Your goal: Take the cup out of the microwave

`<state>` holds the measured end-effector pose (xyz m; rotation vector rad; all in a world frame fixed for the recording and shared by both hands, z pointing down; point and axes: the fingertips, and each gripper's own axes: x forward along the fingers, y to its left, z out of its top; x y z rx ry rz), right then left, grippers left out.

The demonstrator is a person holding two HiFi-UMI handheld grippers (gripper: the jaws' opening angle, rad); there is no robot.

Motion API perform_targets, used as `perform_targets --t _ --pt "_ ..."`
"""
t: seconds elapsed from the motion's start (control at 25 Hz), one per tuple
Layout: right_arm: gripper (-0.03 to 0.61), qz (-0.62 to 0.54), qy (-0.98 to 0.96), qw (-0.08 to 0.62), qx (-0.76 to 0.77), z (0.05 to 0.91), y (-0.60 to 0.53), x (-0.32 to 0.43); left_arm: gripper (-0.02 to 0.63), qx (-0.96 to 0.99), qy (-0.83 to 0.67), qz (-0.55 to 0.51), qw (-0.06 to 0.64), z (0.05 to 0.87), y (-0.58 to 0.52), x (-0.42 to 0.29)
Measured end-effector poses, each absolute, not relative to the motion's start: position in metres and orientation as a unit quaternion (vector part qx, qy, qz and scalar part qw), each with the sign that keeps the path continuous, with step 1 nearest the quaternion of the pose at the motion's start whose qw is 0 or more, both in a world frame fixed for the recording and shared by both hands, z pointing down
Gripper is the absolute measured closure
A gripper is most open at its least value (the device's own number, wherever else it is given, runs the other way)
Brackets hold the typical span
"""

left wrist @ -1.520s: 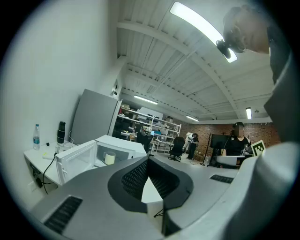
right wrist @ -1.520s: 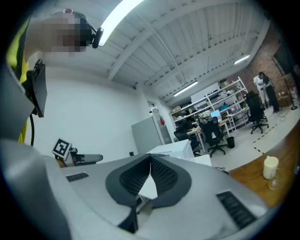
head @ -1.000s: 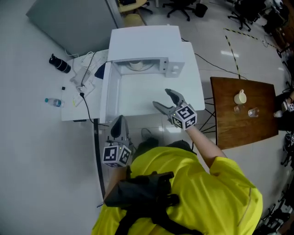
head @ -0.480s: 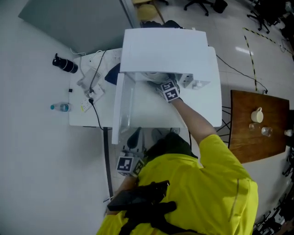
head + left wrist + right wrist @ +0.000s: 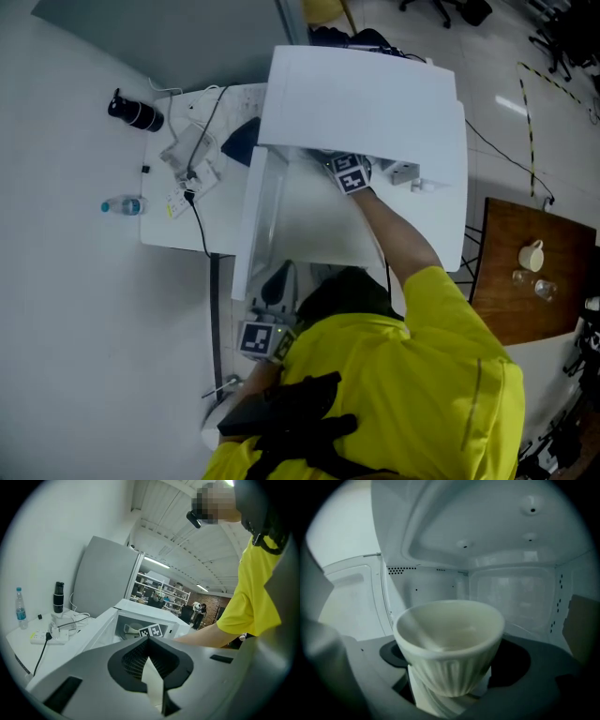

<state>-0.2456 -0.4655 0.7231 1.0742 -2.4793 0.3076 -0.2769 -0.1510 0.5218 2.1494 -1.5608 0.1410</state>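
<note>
My right claw is reaching into the open white microwave. It is pinching the cream ribbed cup low on its wall, near the base. The cup is sitting upright between the jaws, inside the cavity, with the back wall well behind it. My left claw is hanging down by my body, well away from the oven, its jaws pressed together on nothing.

I am judging the hold as the main risk. The cup is widening upward, so a low pinch is leaving most of it above the pads, and a quick pull could be tipping it forward or letting it slide out. Lifting too high could be knocking the rim against the cavity roof. Swinging left could be clipping the open door.
</note>
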Motion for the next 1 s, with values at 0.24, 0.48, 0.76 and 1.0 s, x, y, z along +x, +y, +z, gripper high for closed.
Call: perform_targets --t 0.24,0.48,0.76,1.0 --pt "0.101 0.107 -0.897 0.195 0.381 0.714 -0.452 -0.25 0.621 0.783 -0.571 0.057 0.241 0.527 -0.153 -0.284" --pt "0.101 0.115 -0.92 0.179 0.329 0.704 -0.365 -0.262 0.621 0.789 -0.565 0.046 0.238 0.525 -0.166 -0.281" --pt "0.1 0.129 -0.921 0.234 0.282 0.763 -0.3 -0.284 0.621 0.799 -0.552 0.048 0.234 0.528 -0.167 -0.276" --pt "0.1 0.137 -0.913 0.247 0.296 0.785 -0.305 -0.278 0.621 0.795 -0.553 0.054 0.244 0.537 -0.156 -0.287"
